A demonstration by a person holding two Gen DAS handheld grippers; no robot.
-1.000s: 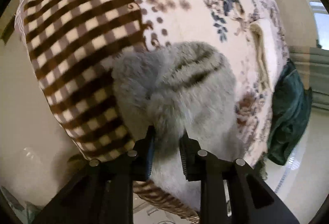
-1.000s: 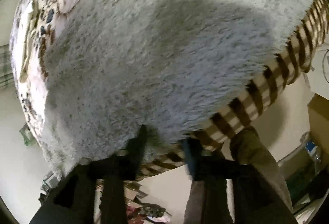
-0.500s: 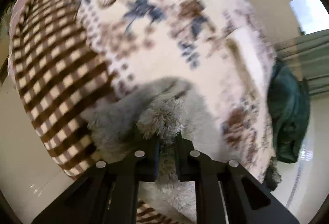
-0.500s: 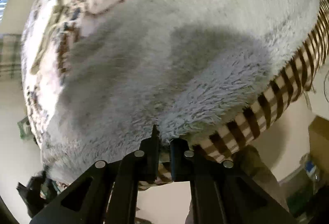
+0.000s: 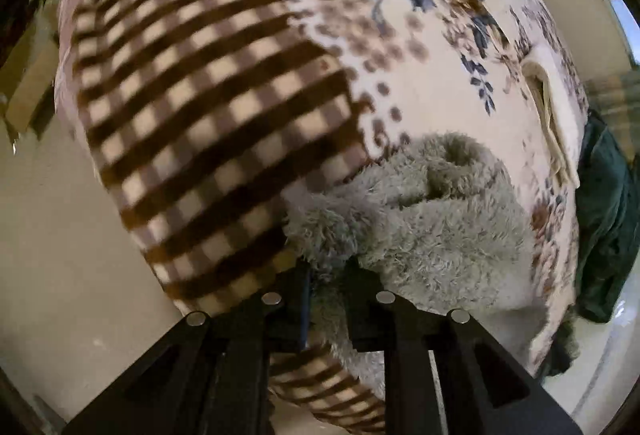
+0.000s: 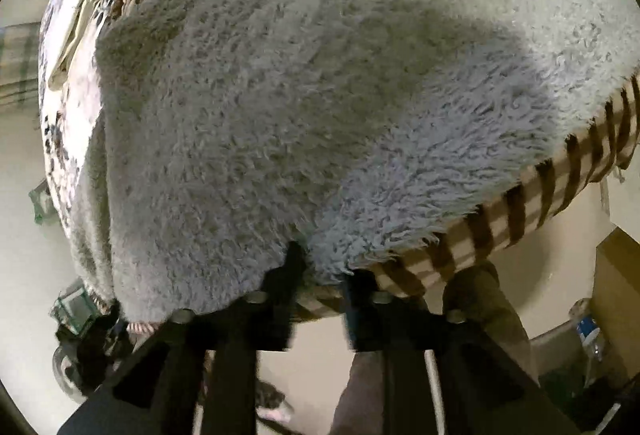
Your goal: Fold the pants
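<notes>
Fleece, grey, shaggy: the pants [image 5: 432, 219] lie on a bed [image 5: 224, 107] covered in brown check and blue-brown floral cloth, near the bed's front edge.

Left tool [image 5: 326, 275]: fingers close together with a tuft of fleece pinched between them. A second ago its jaws stood wider, around a loose fold; they have since narrowed onto the cloth. The fabric ahead of it now sits bunched in a rolled hump, where earlier it lay smoother and showed dark creases.

Right tool [image 6: 322, 267]: at the near hem of the pants [image 6: 320, 95], fingers set apart with pile between the tips. Half a second ago they looked nearly together; now the gap is wider. Whether the hem is gripped cannot be told, as the pile hides the tips.

Other items: dark green garment [image 5: 608, 219] hanging off the bed's right side; cream cloth strip [image 5: 552, 123] on the floral area; person's trouser leg [image 6: 472, 307] below the right tool.

Judgement: both tools sit on one edge of the pants, the left hold secured. The fold itself looks not yet begun; the large panel under the right tool lies flat and single
</notes>
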